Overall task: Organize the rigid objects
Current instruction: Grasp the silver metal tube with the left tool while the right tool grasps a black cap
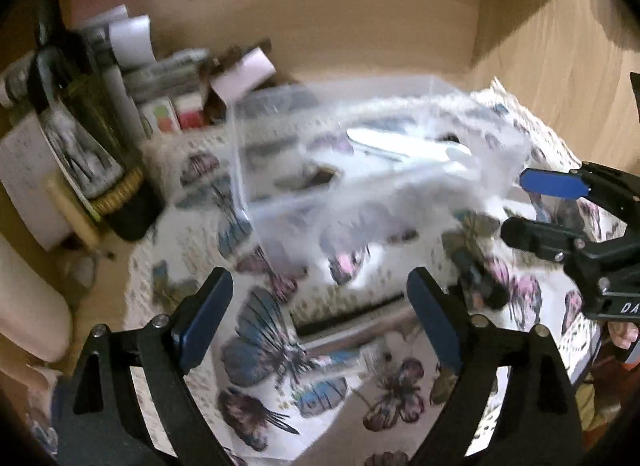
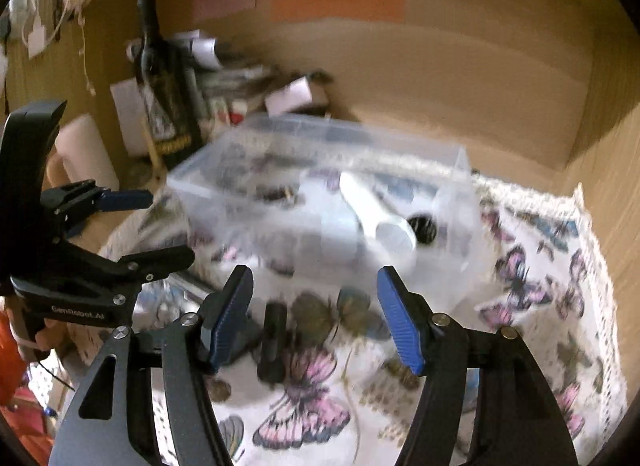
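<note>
Butterfly-print cloth [image 2: 532, 282] under a wooden shelf, both grippers spread wide and empty

Right gripper [image 2: 316, 314] brackets a dark stubby object [image 2: 272, 342] lying lengthwise toward the clear bin [image 2: 320, 169] just beyond; left gripper [image 1: 320, 314] straddles a silvery bar [image 1: 352, 326], crosswise, nearer than the bin

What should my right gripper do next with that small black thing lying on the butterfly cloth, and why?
Probably ease the right gripper down and close on the small black object. Its fingers are open and empty, the object lies loose on the butterfly cloth just ahead between them, and the clear bin behind already holds other items.
</note>
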`<state>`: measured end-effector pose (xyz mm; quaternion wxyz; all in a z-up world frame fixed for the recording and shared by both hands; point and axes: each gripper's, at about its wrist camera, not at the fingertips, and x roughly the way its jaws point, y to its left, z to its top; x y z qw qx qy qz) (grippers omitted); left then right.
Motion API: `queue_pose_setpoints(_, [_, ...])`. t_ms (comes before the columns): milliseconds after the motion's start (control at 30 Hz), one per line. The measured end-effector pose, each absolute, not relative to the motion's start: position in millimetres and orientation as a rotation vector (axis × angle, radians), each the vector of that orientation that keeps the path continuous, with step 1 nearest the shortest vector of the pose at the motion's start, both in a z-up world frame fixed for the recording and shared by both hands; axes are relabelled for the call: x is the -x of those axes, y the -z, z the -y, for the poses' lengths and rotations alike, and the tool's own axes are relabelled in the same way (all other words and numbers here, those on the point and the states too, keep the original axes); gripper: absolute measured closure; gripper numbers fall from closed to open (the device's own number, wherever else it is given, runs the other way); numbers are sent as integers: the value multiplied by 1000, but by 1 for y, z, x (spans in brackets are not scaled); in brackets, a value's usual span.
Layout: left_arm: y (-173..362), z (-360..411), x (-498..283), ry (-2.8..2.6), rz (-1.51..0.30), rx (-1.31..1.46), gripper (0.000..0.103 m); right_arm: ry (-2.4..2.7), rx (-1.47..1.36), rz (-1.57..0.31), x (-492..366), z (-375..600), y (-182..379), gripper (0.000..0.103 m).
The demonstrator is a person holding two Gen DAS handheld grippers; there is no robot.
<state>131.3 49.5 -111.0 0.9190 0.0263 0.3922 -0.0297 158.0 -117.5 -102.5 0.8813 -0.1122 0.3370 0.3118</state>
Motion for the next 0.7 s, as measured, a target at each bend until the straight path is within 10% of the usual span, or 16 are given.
queue_pose_setpoints(100, [121,-45,-133,66,-831,-74,33,-664,222,-770,-160,116,118,42])
queue_pose_setpoints(367, [132,-31,-135,170,-872,-142,33,-679,273,-846,-159,102,141,70])
queue_pose_setpoints(700, [142,-32,-147,150,-917,-168,35,-664,292,-851,-167,92,145,80])
